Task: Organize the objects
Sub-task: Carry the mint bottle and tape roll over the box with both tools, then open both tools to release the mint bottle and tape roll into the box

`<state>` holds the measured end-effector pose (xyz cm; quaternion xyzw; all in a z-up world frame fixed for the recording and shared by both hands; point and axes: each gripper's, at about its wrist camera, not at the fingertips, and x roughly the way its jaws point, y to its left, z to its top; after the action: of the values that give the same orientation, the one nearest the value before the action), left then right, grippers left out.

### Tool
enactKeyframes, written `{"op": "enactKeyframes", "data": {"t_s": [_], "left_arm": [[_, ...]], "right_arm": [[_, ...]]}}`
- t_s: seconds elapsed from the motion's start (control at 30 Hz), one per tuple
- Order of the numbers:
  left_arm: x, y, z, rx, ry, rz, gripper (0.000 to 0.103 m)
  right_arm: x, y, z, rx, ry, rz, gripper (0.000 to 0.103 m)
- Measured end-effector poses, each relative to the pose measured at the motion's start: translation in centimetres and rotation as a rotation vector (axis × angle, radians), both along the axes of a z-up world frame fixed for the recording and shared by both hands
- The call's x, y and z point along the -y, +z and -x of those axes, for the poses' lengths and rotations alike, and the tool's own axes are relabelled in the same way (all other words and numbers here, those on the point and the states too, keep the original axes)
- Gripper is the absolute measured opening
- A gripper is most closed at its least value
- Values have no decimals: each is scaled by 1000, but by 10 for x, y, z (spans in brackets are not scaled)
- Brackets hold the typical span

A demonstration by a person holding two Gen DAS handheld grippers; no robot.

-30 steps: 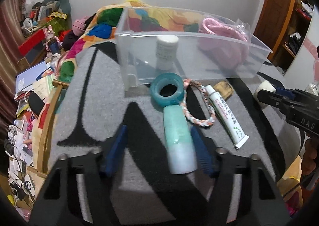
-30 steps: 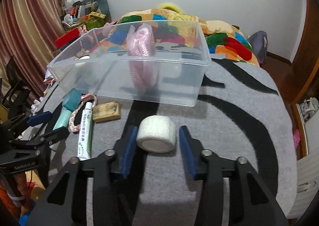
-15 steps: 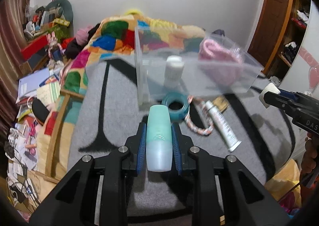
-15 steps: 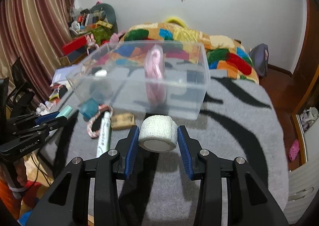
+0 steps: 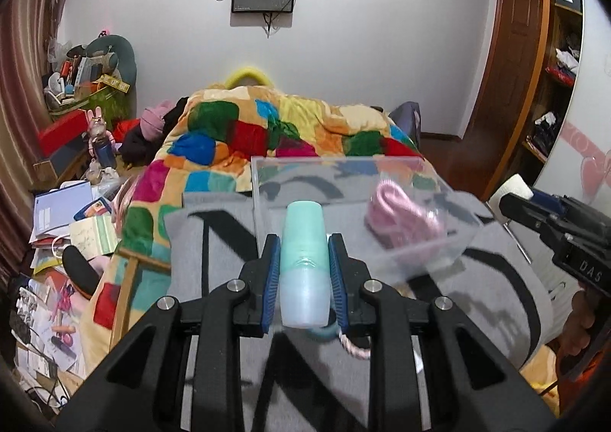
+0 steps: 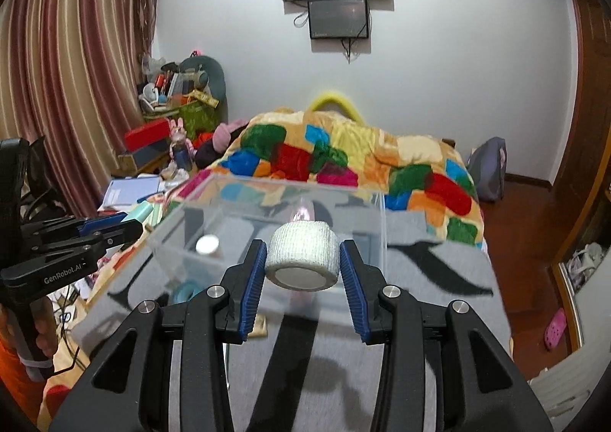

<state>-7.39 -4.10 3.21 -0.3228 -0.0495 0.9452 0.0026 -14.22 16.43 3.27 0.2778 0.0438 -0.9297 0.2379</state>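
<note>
My left gripper (image 5: pixel 304 268) is shut on a mint-green bottle (image 5: pixel 304 264) and holds it in the air in front of the clear plastic bin (image 5: pixel 343 172). My right gripper (image 6: pixel 301 260) is shut on a white gauze roll (image 6: pixel 301 254) and holds it raised before the same bin (image 6: pixel 236 195). The bin holds a pink bundle (image 5: pixel 401 212) and a small white bottle (image 6: pixel 207 244). A teal tape ring (image 6: pixel 185 290) and a braided cord (image 5: pixel 353 348) lie on the grey rug below. The right gripper with the roll shows at the left wrist view's right edge (image 5: pixel 511 199).
The grey rug with black stripes (image 6: pixel 420 279) covers a low table before a bed with a patchwork quilt (image 5: pixel 267 134). Papers and clutter (image 5: pixel 57 210) lie on the floor to the left. A wooden door (image 5: pixel 511 50) stands at the right.
Both grippers closed on their objects and lifted them: the left took the green bottle off the rug, the right took the gauze roll. Both now sit higher, nearer the bin's rim.
</note>
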Motion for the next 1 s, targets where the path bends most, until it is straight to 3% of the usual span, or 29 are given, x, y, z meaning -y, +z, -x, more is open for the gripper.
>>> {"op": "enactKeyframes", "data": {"t_s": [0.17,0.47,0.77,1.0], "left_arm": [[5,7,20,-2,14,-2,25],[8,-17,58,81,16,11,25],[2,-43,73,134,8,29,25],[1,-43,71,147,-6,20,26]], "right_arm": [[3,-1,24,0,-41,-16,36],[5,-37,74,131,-99,-57,36],[15,-63,76,175,-54,-129,36],[14,-63,74,197,-42,-140,37]]}}
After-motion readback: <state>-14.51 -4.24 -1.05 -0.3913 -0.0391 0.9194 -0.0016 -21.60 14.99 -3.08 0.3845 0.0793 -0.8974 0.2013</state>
